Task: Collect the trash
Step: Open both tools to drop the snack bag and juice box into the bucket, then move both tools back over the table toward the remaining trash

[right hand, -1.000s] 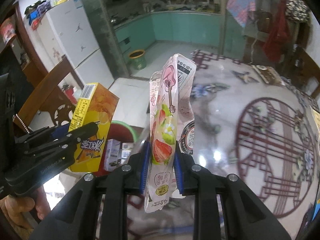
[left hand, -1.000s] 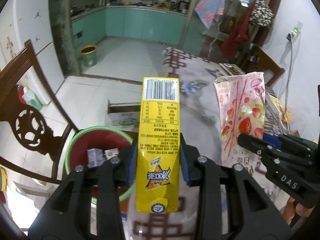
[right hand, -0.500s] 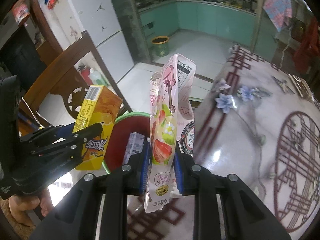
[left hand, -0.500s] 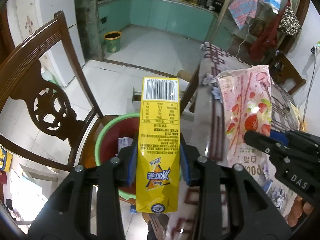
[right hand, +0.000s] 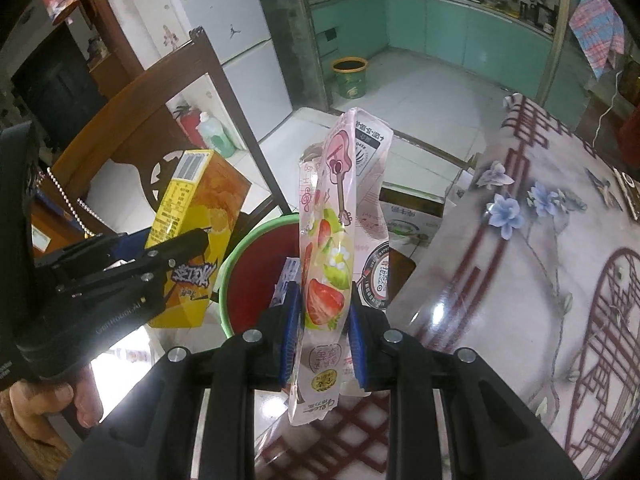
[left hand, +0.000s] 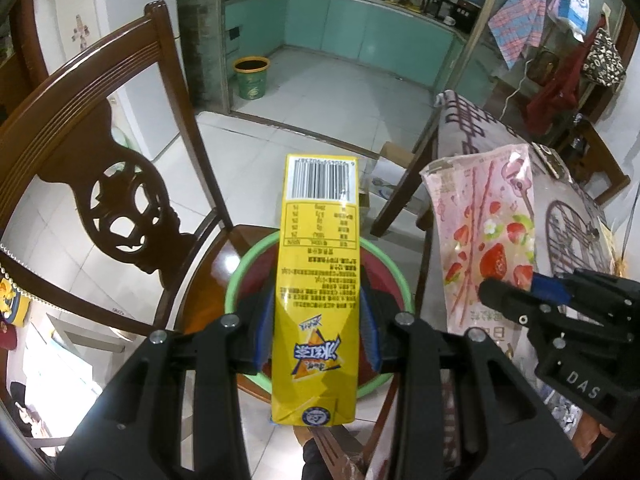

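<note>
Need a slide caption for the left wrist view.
Left claw grips a yellow carton above a red basin on a wooden chair.

Red basin (left hand: 240, 276) on chair seat (left hand: 208, 268), mouth open upward, a few small cartons (right hand: 286, 280) at its bottom. Chair back (left hand: 80, 152) walls the seat's far-left edge. Table edge (right hand: 436, 276) crowds the basin's right rim. Floor beyond seat's far edge clear except cardboard box (right hand: 408, 216).

Yellow carton (left hand: 316, 300), pink strawberry wrapper (right hand: 326, 276) upright above red basin (left hand: 384, 276).
</note>
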`<action>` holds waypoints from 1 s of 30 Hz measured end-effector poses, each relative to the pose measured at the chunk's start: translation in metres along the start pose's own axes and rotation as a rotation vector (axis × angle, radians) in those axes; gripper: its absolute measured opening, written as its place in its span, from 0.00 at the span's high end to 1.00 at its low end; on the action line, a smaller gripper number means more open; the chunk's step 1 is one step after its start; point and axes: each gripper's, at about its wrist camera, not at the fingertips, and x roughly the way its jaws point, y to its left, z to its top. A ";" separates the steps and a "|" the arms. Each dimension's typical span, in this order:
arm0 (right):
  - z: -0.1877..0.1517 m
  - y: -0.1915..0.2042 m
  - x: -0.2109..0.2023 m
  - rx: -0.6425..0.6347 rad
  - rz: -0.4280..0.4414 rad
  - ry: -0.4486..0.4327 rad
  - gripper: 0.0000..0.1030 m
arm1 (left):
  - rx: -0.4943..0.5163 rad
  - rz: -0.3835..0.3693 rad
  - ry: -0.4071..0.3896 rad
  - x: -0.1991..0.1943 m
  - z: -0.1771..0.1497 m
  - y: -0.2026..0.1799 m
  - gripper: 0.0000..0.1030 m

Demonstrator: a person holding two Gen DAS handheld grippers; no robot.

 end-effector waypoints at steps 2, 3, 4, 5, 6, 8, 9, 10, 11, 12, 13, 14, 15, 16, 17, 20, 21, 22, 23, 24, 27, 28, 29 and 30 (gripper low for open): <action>0.001 0.003 0.003 -0.017 -0.007 -0.006 0.62 | -0.002 0.025 -0.001 0.001 0.000 0.003 0.48; 0.001 0.004 0.003 -0.025 -0.017 -0.010 0.54 | -0.005 0.029 -0.007 0.001 -0.001 0.004 0.39; 0.001 0.005 0.002 -0.031 -0.031 -0.021 0.48 | -0.010 0.036 -0.022 -0.001 -0.001 0.005 0.38; 0.001 0.004 0.000 -0.033 -0.048 -0.037 0.50 | -0.009 0.037 -0.023 -0.002 -0.001 0.005 0.38; 0.001 0.002 -0.001 -0.030 -0.051 -0.040 0.50 | -0.006 0.035 -0.021 -0.002 -0.001 0.004 0.38; 0.000 -0.004 -0.006 -0.013 -0.054 -0.046 0.50 | -0.003 0.032 -0.020 -0.002 -0.002 0.001 0.38; -0.001 -0.009 -0.010 -0.004 -0.058 -0.051 0.50 | -0.002 0.026 -0.018 -0.002 -0.003 -0.002 0.38; -0.004 -0.017 -0.015 0.011 -0.066 -0.059 0.50 | 0.002 0.011 -0.016 -0.002 -0.004 -0.008 0.38; -0.007 -0.023 -0.020 0.023 -0.072 -0.063 0.50 | 0.010 0.000 -0.014 -0.002 -0.005 -0.014 0.38; -0.011 -0.033 -0.026 0.041 -0.082 -0.066 0.50 | 0.024 -0.015 -0.012 -0.002 -0.006 -0.023 0.38; -0.016 -0.045 -0.033 0.061 -0.096 -0.070 0.50 | 0.040 -0.033 -0.011 -0.003 -0.008 -0.034 0.38; -0.020 -0.053 -0.039 0.076 -0.106 -0.073 0.50 | 0.053 -0.048 -0.011 -0.003 -0.009 -0.044 0.37; -0.025 -0.064 -0.046 0.096 -0.120 -0.077 0.50 | 0.076 -0.075 -0.009 -0.003 -0.011 -0.060 0.34; -0.032 -0.077 -0.054 0.117 -0.136 -0.082 0.50 | 0.092 -0.091 -0.009 -0.003 -0.013 -0.070 0.32; -0.040 -0.095 -0.065 0.143 -0.158 -0.088 0.49 | 0.114 -0.112 -0.008 -0.003 -0.016 -0.085 0.31; -0.067 -0.151 -0.096 0.219 -0.229 -0.107 0.49 | 0.189 -0.172 0.001 -0.003 -0.028 -0.137 0.30; -0.075 -0.166 -0.103 0.236 -0.244 -0.112 0.49 | 0.203 -0.185 0.004 -0.003 -0.031 -0.150 0.30; -0.083 -0.183 -0.112 0.256 -0.263 -0.116 0.49 | 0.222 -0.204 0.010 -0.003 -0.037 -0.170 0.30; -0.094 -0.206 -0.124 0.280 -0.285 -0.122 0.49 | 0.236 -0.217 0.017 -0.003 -0.043 -0.190 0.30; -0.104 -0.225 -0.134 0.300 -0.302 -0.125 0.49 | 0.246 -0.225 0.026 -0.003 -0.050 -0.209 0.30; -0.130 -0.287 -0.160 0.354 -0.339 -0.128 0.49 | 0.260 -0.258 0.052 -0.004 -0.071 -0.256 0.29; -0.140 -0.311 -0.168 0.368 -0.353 -0.127 0.49 | 0.268 -0.268 0.056 -0.005 -0.079 -0.269 0.28; -0.146 -0.325 -0.173 0.376 -0.360 -0.125 0.49 | 0.277 -0.279 0.060 -0.005 -0.086 -0.281 0.20; -0.153 -0.346 -0.178 0.389 -0.367 -0.122 0.49 | 0.288 -0.301 0.063 -0.006 -0.096 -0.297 0.18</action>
